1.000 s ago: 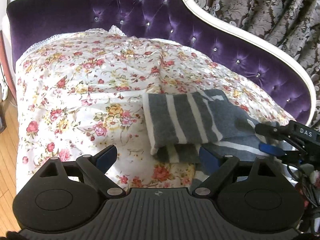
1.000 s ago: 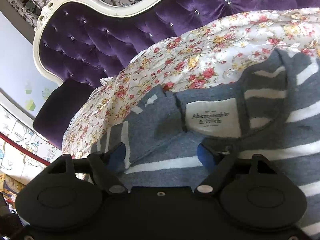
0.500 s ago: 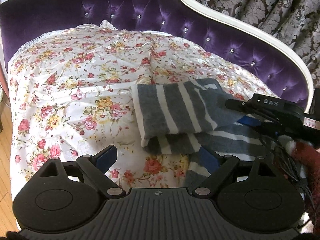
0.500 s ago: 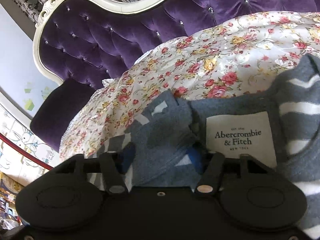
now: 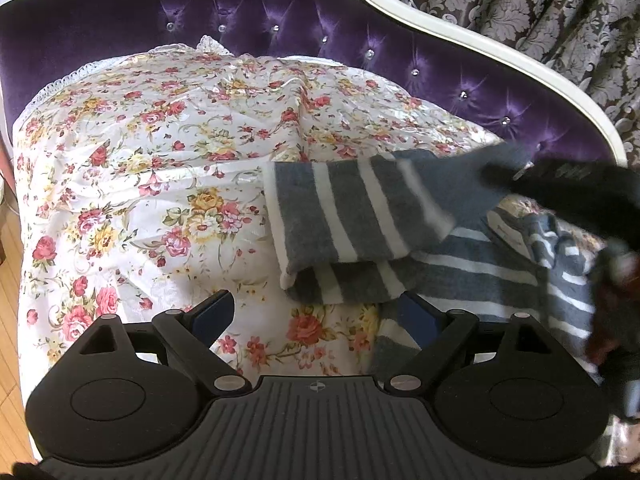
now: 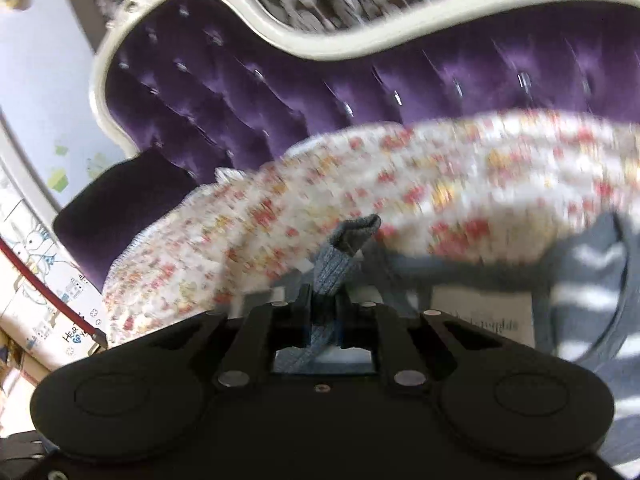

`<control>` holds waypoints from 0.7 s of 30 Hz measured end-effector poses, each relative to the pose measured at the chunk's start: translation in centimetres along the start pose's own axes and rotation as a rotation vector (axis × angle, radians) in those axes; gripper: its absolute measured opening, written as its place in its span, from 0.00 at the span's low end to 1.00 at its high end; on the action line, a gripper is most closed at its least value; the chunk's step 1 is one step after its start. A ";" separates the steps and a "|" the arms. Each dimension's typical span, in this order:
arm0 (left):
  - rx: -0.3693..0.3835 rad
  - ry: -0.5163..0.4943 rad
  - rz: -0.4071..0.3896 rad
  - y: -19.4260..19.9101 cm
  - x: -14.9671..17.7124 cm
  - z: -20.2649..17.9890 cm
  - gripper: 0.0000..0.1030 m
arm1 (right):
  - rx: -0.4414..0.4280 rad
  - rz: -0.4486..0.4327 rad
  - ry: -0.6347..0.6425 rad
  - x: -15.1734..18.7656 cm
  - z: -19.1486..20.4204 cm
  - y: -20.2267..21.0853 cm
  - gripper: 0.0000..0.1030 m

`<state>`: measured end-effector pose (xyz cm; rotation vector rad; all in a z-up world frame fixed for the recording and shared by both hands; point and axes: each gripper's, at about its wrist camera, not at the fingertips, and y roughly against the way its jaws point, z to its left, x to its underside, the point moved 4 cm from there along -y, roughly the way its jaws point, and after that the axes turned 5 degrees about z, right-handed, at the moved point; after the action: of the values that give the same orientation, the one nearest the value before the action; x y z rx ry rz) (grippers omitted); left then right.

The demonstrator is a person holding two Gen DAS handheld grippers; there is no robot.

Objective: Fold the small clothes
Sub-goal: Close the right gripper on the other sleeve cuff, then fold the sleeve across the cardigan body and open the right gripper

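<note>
Grey-and-white striped sweater [image 5: 360,216], partly folded, lying on the floral cover [image 5: 160,168] of a purple tufted sofa [image 5: 280,12]. Right gripper [image 6: 324,312]: jaws closing, pinching a grey fold of the sweater. Left gripper [image 5: 316,316]: jaws wide apart, empty, just beside the sweater's near edge.

One grey striped sweater [image 5: 352,216], one floral bedspread [image 5: 160,168], one purple tufted headboard [image 5: 304,16], and two hand-held grippers: left [image 5: 316,316], right [image 6: 322,312].

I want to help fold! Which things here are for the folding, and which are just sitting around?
For the folding:
striped sweater
right claw, closing on a bit of the sweater
left claw, open

Just around:
flowery cover
purple sofa back
patterned curtain
</note>
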<state>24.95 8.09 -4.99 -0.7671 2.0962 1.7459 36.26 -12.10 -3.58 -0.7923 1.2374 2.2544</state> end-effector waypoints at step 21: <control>-0.024 0.001 -0.011 0.0 0.0 0.5 0.87 | 0.312 -0.053 -0.162 5.1 -10.4 11.0 0.17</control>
<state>24.87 8.56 -5.08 -0.7842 2.0708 1.7691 28.46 -25.99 -4.86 -0.5090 1.4244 1.9727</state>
